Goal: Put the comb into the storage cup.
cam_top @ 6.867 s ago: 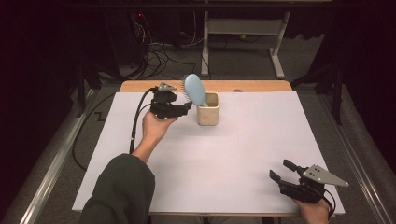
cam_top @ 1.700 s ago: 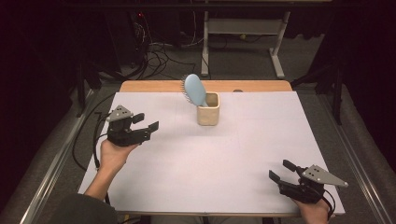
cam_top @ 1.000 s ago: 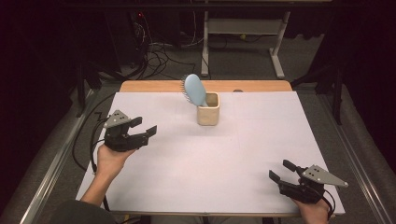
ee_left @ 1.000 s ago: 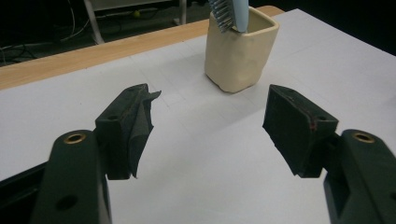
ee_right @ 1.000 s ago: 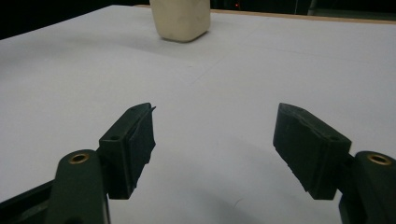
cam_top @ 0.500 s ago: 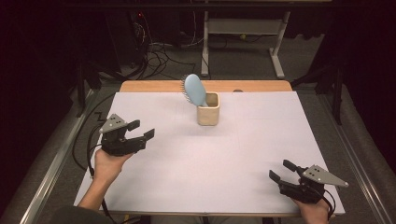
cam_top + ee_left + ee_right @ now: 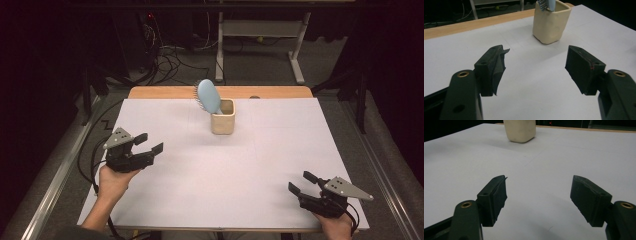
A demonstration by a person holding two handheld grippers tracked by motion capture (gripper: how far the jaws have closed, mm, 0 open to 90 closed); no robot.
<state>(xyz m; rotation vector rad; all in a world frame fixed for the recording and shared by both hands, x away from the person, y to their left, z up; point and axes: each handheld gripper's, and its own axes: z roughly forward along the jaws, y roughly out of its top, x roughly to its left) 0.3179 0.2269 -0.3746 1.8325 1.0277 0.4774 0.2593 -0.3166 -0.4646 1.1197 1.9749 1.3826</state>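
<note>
We hold our left hand-held gripper point(image 7: 149, 143) and right hand-held gripper point(image 7: 300, 182) open and empty over the white counter point(image 7: 260, 170). The light-blue oval hairbrush point(image 7: 208, 96) stands tilted in the cream square cup point(image 7: 223, 116) near the far edge, well apart from both.

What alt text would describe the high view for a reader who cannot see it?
A blue hairbrush stands tilted in a cream cup at the far side of a white table. The left gripper and right gripper, both open, are near the front corners.
</note>
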